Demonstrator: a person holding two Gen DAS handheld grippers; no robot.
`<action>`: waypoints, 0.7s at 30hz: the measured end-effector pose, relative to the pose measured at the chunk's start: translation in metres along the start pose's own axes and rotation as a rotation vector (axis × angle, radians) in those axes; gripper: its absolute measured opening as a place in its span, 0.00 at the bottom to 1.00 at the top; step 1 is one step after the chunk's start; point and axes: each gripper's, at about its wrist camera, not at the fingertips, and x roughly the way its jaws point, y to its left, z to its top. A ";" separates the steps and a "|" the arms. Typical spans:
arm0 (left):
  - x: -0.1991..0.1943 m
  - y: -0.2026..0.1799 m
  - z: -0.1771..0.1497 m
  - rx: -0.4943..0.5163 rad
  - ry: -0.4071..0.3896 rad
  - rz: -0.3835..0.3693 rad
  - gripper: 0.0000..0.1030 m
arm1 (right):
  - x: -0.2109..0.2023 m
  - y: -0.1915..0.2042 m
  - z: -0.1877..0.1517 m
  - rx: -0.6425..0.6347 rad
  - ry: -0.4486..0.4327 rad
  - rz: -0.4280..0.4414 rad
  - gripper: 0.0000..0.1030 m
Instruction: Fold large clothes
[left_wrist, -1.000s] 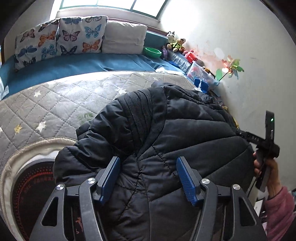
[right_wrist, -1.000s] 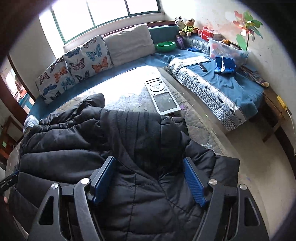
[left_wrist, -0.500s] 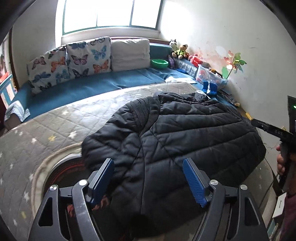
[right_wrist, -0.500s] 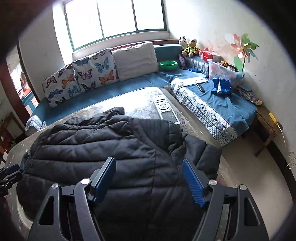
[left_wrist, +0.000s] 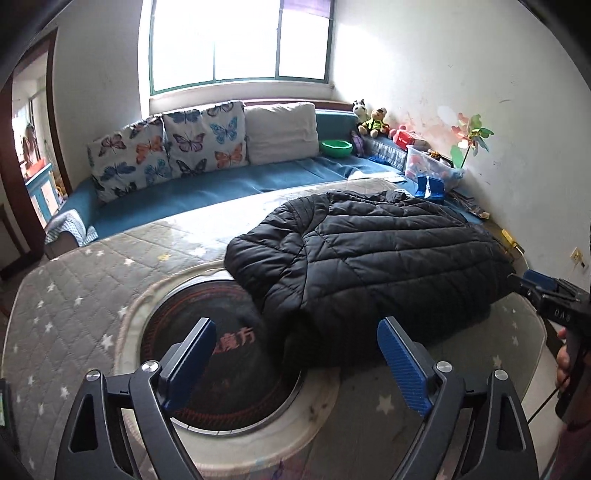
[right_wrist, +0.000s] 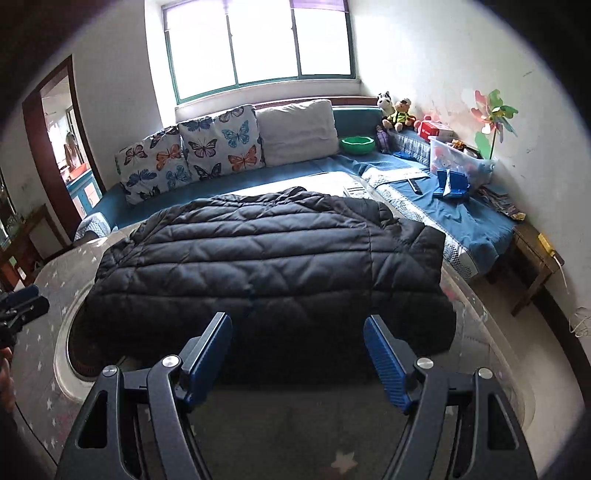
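Observation:
A black quilted puffer jacket (left_wrist: 369, 258) lies folded in a compact block on the grey star-quilted table (left_wrist: 74, 295); it also shows in the right wrist view (right_wrist: 266, 266). My left gripper (left_wrist: 295, 343) is open and empty, held back from the jacket's near left edge. My right gripper (right_wrist: 297, 339) is open and empty, above the jacket's near edge. The right gripper also shows at the left wrist view's right edge (left_wrist: 543, 291). The left gripper shows at the right wrist view's left edge (right_wrist: 22, 301).
A round dark plate with red markings (left_wrist: 207, 332) is set into the table, partly under the jacket. A blue sofa (left_wrist: 207, 192) with butterfly cushions (left_wrist: 166, 147) runs behind. A green bowl (right_wrist: 356, 144), toys, a plastic box (right_wrist: 458, 158) and a remote (right_wrist: 356, 190) lie at the back right.
Both grippers have pulled up and back from the jacket, which now lies smaller in both views. The jacket itself stays in place on the table.

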 end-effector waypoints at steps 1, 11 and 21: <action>-0.009 0.001 -0.006 0.000 -0.012 0.007 0.93 | -0.005 0.008 -0.007 -0.005 -0.002 -0.005 0.79; -0.068 0.005 -0.048 0.014 -0.057 0.043 0.93 | -0.043 0.047 -0.042 -0.009 -0.027 -0.048 0.79; -0.083 -0.003 -0.075 0.029 -0.040 0.047 0.93 | -0.057 0.054 -0.058 0.041 -0.029 -0.062 0.79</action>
